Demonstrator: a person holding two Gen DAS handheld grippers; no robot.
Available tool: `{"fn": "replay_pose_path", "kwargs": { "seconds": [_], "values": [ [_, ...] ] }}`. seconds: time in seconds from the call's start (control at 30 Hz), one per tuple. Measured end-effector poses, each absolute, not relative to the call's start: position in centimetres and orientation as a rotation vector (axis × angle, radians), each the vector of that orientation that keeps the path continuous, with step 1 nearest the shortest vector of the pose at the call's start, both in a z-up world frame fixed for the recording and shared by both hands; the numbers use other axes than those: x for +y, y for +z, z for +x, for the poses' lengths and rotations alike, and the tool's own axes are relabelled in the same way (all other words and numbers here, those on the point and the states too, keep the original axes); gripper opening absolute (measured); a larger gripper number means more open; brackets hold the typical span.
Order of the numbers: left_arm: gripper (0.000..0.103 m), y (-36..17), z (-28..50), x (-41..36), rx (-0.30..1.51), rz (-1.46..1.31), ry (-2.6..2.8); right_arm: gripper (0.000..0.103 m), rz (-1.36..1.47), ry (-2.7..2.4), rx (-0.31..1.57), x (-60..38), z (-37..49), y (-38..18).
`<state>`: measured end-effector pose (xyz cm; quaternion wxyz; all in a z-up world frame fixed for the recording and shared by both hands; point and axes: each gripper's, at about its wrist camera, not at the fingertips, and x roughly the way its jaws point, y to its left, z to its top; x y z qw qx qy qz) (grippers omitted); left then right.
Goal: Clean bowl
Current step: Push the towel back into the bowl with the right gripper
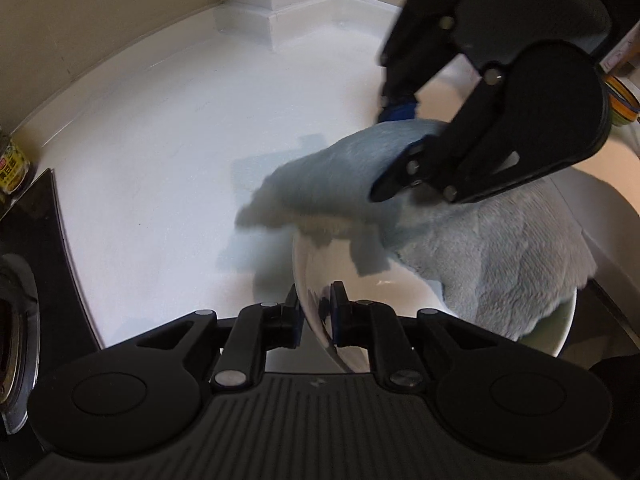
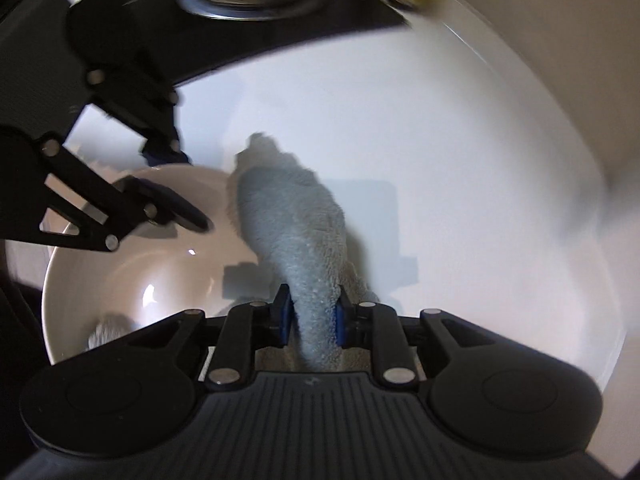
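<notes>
The left gripper (image 1: 316, 316) straddles the bowl (image 2: 120, 264) rim between its 2 fingers, apparently pinching; the right gripper (image 2: 310, 320) clamps the cloth (image 2: 288, 216). A loose pinch could tip the bowl.

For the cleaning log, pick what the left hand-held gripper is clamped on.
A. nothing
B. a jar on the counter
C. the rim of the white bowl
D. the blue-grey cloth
C: the left hand-held gripper straddles the white bowl's rim, while the right hand-held gripper holds the blue-grey cloth.
</notes>
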<state>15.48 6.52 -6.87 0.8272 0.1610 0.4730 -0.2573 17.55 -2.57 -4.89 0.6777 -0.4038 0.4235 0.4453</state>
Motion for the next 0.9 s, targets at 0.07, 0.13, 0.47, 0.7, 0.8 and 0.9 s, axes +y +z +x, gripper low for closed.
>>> {"fn": "replay_pose_path", "kwargs": {
  "seconds": [0.07,0.13,0.47,0.7,0.8,0.9],
  "values": [
    [0.012,-6.9,15.9,6.8,1.009,0.312,-0.546,0.018,-0.870,1.000,0.970,-2.7,17.8,-4.8],
    [0.011,-6.9,16.4,7.3,1.013,0.247,-0.530,0.017,-0.803,0.977,1.001,-3.4,18.2,-4.9],
    [0.018,-7.1,17.8,6.9,1.016,0.142,-0.510,0.016,-0.440,0.847,1.207,-9.7,16.3,-5.6],
    [0.019,-7.4,16.5,6.3,1.061,0.173,-0.477,0.013,-0.352,0.793,1.210,-10.9,16.4,-6.5],
    [0.021,-7.3,15.8,6.2,1.052,0.235,-0.516,0.014,-0.440,0.832,1.225,-9.9,16.6,-6.6],
    [0.022,-6.9,16.4,5.2,1.038,0.336,-0.527,0.016,-0.633,0.894,1.212,-8.1,16.9,-6.3]
  ]
}}
